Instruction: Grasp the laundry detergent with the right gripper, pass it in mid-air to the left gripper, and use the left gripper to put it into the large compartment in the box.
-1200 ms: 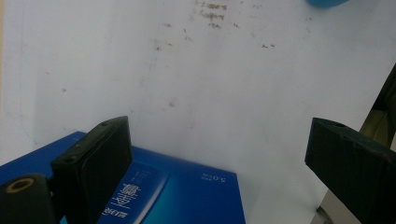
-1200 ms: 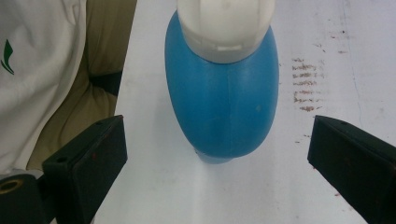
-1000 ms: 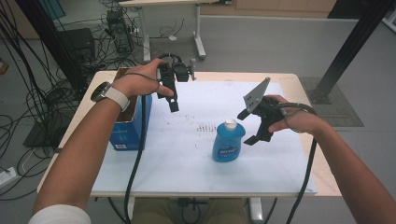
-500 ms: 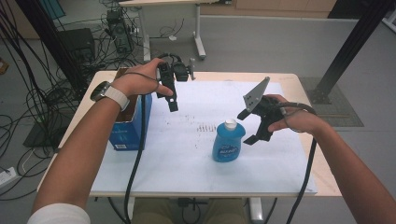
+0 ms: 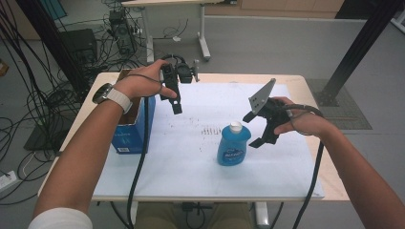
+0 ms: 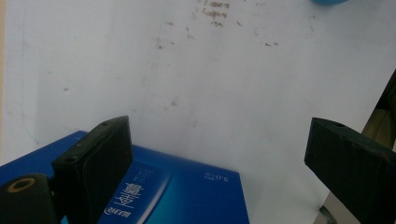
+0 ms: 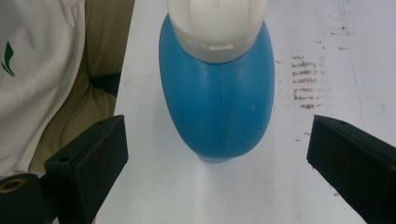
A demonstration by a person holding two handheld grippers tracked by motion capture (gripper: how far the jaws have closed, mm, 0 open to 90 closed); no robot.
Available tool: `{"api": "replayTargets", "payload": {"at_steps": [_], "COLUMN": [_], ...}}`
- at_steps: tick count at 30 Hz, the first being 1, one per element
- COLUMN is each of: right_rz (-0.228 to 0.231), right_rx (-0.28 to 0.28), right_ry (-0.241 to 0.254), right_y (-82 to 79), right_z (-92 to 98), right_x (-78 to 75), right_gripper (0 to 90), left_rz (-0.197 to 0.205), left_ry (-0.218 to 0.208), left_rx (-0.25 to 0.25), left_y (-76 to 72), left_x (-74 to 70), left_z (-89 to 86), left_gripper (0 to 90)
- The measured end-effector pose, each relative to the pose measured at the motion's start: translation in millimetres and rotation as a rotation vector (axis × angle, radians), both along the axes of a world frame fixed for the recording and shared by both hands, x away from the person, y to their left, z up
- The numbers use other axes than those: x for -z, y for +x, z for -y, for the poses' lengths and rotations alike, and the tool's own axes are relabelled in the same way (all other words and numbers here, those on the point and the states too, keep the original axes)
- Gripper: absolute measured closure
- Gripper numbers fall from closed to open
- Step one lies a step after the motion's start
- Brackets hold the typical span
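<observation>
A blue bottle point(image 5: 233, 146) with a white cap point(image 5: 235, 127) stands upright on the white table point(image 5: 191, 167). My right gripper point(image 5: 252, 130) hovers just right of the bottle, open, jaws on either side of its line without touching. From the right gripper view the bottle point(image 7: 217, 98) sits ahead between the open jaws. My left gripper point(image 5: 175, 106) is held above the table's back left, pointing down, open and holding nothing. Under it, the left gripper view has a blue box point(image 6: 177, 196) with white lettering.
The blue cardboard box point(image 5: 134, 128) stands at the table's left edge, under the left forearm. Small dark marks point(image 5: 210, 130) speckle the white sheet near the bottle. Cables point(image 5: 138, 167) trail from both grippers over the front edge. Another desk point(image 5: 157, 5) and floor wiring lie beyond.
</observation>
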State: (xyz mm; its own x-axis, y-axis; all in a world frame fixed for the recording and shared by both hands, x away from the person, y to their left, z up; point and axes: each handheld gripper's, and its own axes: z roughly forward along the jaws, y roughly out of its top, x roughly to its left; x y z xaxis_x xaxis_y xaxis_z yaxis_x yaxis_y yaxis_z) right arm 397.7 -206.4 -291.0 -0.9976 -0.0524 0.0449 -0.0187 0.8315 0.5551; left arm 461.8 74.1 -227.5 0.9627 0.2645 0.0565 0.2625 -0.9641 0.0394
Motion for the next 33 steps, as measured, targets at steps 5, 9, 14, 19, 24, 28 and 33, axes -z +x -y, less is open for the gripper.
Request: {"api": "replayTargets", "payload": {"at_steps": [5, 9, 14, 19, 24, 28, 33], "right_rz": [-0.001, 0.000, 0.001, -0.001, 0.002, 0.003, -0.001], "right_rx": [0.000, -0.005, -0.005, -0.005, -0.007, -0.010, -0.009], "right_ry": [0.002, -0.001, -0.001, -0.003, -0.001, 0.001, -0.003], "right_y": [0.1, 0.0, 0.1, -0.2, -0.2, -0.1, -0.3], "right_z": [-0.4, -1.3, -1.7, -2.0, -2.1, -2.8, -3.5], "right_x": [-0.1, 0.3, 0.3, 0.3, 0.1, 0.4, 0.5], "right_gripper": [5.1, 5.2, 5.2, 5.3, 5.3, 5.2, 5.3], "left_rz": [-0.001, 0.000, 0.002, 0.004, 0.003, 0.006, 0.006], "left_ry": [0.002, 0.000, -0.003, -0.004, -0.002, -0.006, -0.004], "left_rx": [0.002, 0.003, 0.000, -0.003, -0.001, -0.006, -0.005], "left_y": [0.1, 0.1, -0.1, -0.2, -0.3, -0.8, -0.8], "left_x": [-0.5, -0.5, -0.6, -0.8, -1.6, -1.9, -2.3], "left_z": [-0.2, -0.5, -1.1, -2.0, -2.4, -3.1, -3.6], "left_gripper": [8.2, 8.2, 8.2, 8.2, 8.2, 8.2, 8.2]}}
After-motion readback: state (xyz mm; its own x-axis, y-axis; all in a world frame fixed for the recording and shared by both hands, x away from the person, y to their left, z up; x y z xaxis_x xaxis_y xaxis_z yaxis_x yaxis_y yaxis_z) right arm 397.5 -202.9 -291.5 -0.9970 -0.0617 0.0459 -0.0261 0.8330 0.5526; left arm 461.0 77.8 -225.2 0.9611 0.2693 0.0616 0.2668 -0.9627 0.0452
